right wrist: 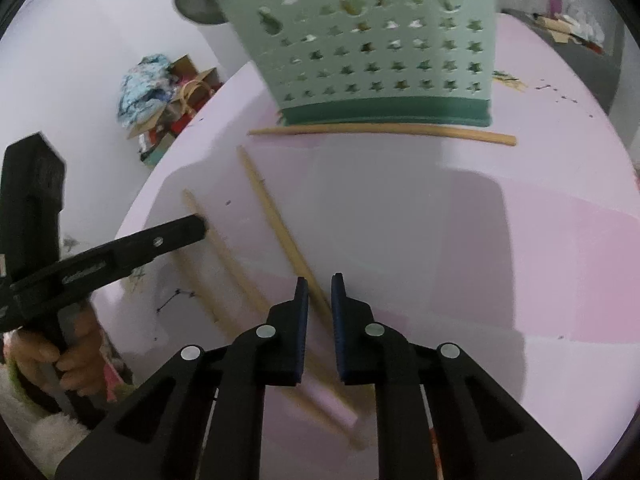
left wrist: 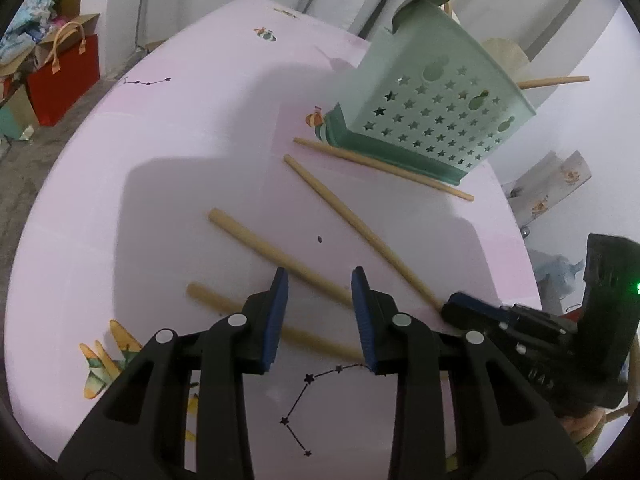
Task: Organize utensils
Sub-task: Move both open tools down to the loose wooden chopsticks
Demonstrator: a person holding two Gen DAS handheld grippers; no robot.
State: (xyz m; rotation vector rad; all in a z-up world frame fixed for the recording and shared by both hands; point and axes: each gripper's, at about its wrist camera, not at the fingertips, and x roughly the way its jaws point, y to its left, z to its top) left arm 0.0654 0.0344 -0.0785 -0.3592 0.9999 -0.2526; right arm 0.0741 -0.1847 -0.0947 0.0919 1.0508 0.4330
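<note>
Several wooden chopsticks lie loose on the pink table [left wrist: 180, 160]. My left gripper [left wrist: 319, 276] is open, and a thick chopstick [left wrist: 256, 238] runs under the gap between its blue pads. A second one [left wrist: 218, 300] lies just left of it. My right gripper [right wrist: 320, 280] stands with narrow jaws astride a long chopstick [right wrist: 272, 216], and a little gap shows beside the stick. In the left wrist view this gripper [left wrist: 448, 308] sits at that chopstick's near end. A pale green holder [right wrist: 380, 40] with star holes stands behind, and one chopstick [right wrist: 380, 130] lies along its base.
The holder [left wrist: 432, 112] stands near the table's far right edge. A red paper bag [left wrist: 64, 80] and cardboard boxes sit on the floor beyond the left edge. A hand [right wrist: 76, 360] holds the left gripper's handle at the lower left of the right wrist view.
</note>
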